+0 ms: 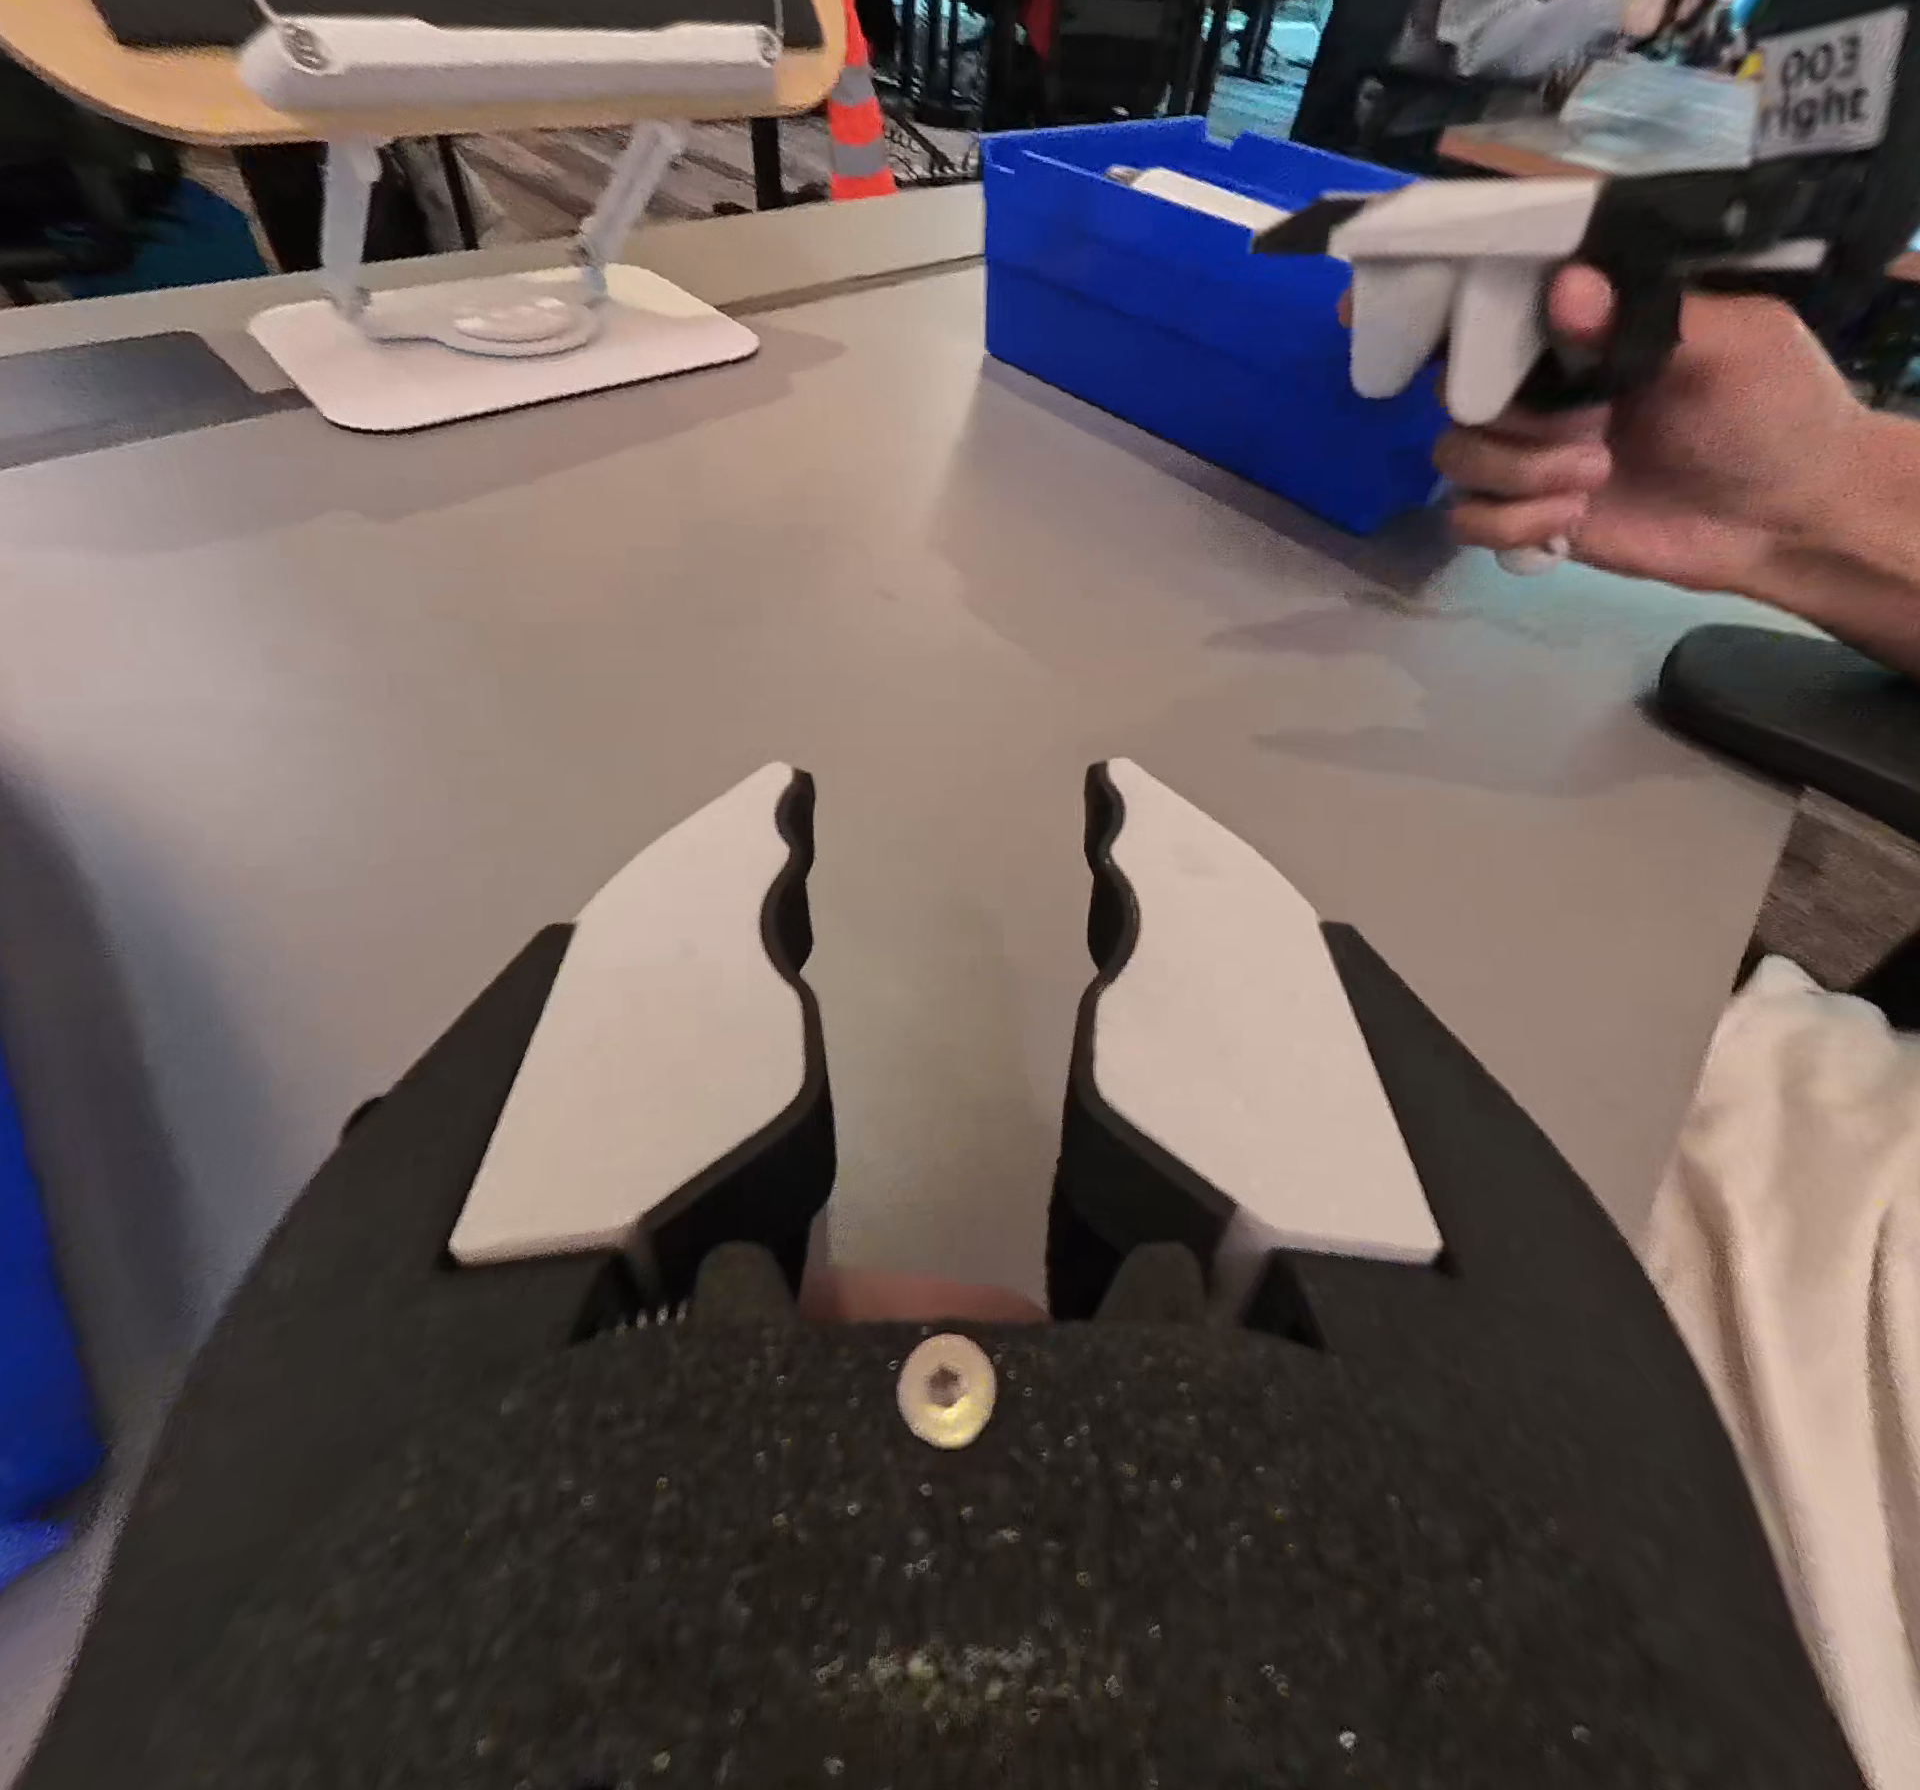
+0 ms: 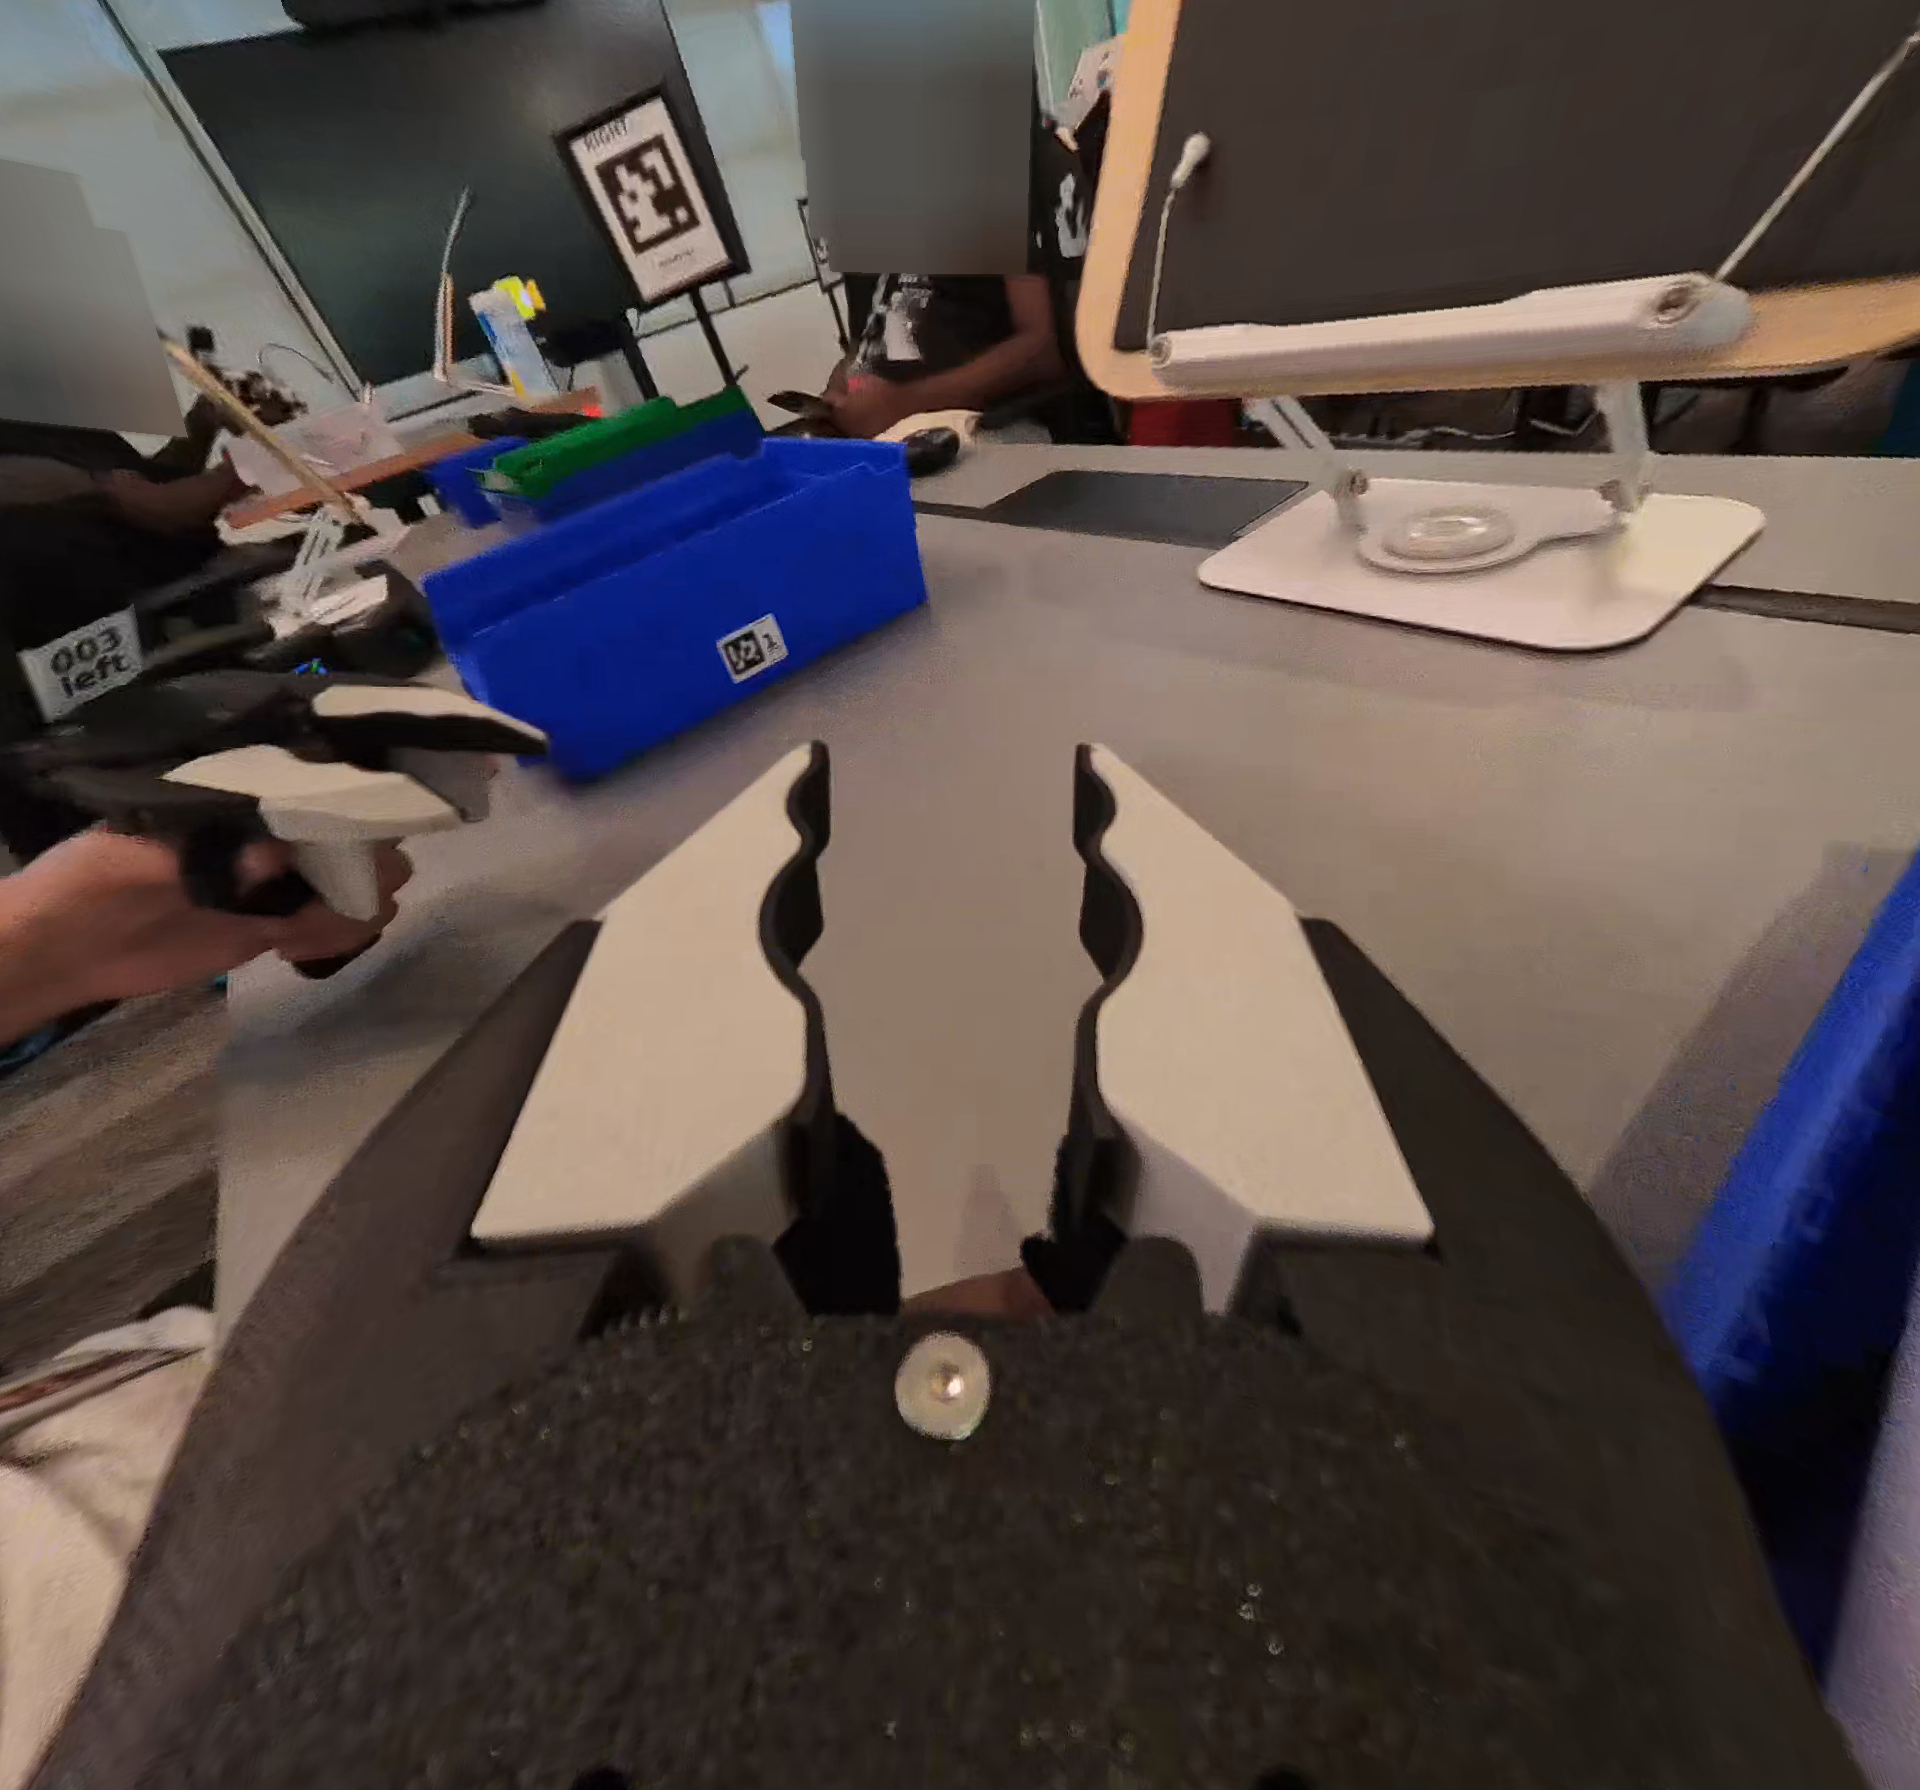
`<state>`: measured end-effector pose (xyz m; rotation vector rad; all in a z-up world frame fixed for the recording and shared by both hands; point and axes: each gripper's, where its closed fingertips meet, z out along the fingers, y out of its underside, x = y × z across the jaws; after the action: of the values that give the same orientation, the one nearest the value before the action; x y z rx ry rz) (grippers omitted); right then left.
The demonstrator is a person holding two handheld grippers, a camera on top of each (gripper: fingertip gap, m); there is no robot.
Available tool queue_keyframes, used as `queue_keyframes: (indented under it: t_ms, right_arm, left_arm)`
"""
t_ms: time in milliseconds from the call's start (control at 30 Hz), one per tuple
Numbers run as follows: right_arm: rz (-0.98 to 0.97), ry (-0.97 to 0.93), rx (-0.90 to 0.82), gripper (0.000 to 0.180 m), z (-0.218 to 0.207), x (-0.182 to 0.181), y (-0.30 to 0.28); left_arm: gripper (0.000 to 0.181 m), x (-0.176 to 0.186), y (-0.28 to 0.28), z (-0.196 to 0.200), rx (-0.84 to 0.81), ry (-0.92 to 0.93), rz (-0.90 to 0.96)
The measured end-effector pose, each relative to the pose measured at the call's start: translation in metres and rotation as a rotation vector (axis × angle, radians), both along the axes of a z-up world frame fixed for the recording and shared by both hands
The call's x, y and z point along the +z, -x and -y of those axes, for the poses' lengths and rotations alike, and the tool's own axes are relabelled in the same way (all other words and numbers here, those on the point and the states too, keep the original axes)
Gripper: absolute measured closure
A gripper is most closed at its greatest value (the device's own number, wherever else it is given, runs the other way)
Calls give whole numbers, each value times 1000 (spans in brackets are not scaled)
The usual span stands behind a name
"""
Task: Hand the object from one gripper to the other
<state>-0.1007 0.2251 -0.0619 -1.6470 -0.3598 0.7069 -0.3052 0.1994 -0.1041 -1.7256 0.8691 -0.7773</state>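
Note:
My left gripper (image 1: 948, 784) is open and empty, held low over the grey table (image 1: 831, 577). My right gripper (image 2: 951, 758) is also open and empty over the same table. In the left wrist view the right gripper (image 1: 1311, 228) shows at the upper right, held by a hand above a blue bin (image 1: 1174, 327). A white object (image 1: 1195, 187) lies inside that bin, only partly visible. In the right wrist view the left gripper (image 2: 499, 769) shows at the far left, next to a second blue bin (image 2: 675, 608) whose visible inside looks empty.
A tablet on a white stand (image 1: 499, 327) sits at the back of the table, also in the right wrist view (image 2: 1486, 556). A green bin (image 2: 623, 447) lies behind the second blue bin. People sit at desks beyond. An orange cone (image 1: 857, 109) stands on the floor. The grippers' ends are close to 20 cm from one another.

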Motion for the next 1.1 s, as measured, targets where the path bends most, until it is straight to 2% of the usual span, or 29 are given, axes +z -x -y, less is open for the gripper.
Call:
queue_keyframes:
  t_ms: [67, 133, 233, 333, 433, 533, 700, 767, 900, 1100]
  right_arm:
    - [-22, -6, 32, 133, 9, 7, 10]
    - [-25, -32, 13, 138, 13, 4, 14]
    - [100, -41, 10, 140, 9, -14, 22]
    - [116, 0, 33, 140, 7, -27, 29]
    - [101, 6, 61, 140, 13, -26, 33]
    - [123, -28, 43, 140, 15, -23, 28]
    - [59, 27, 45, 139, 8, -26, 21]
    - [26, 47, 52, 139, 8, -27, 19]
    - [-4, 68, 57, 139, 8, -28, 16]
    - [16, 100, 103, 139, 11, -35, 25]
  left_arm:
    - [128, 2, 2, -3, 15, 25, 19]
    - [116, 14, 6, -5, 72, 81, 71]
    - [106, 74, 18, -8, 116, 59, 133]
    - [99, 122, 56, -24, 141, -78, 36]
    - [104, 131, 119, -78, 247, -178, -138]
    - [91, 96, 165, -138, 246, -12, -321]
    - [73, 4, 202, -220, 257, 296, -652]
    - [65, -22, 193, -234, 209, 363, -686]
    - [58, -50, 180, -259, 181, 343, -755]
    - [64, -65, 162, -277, 123, 396, -682]
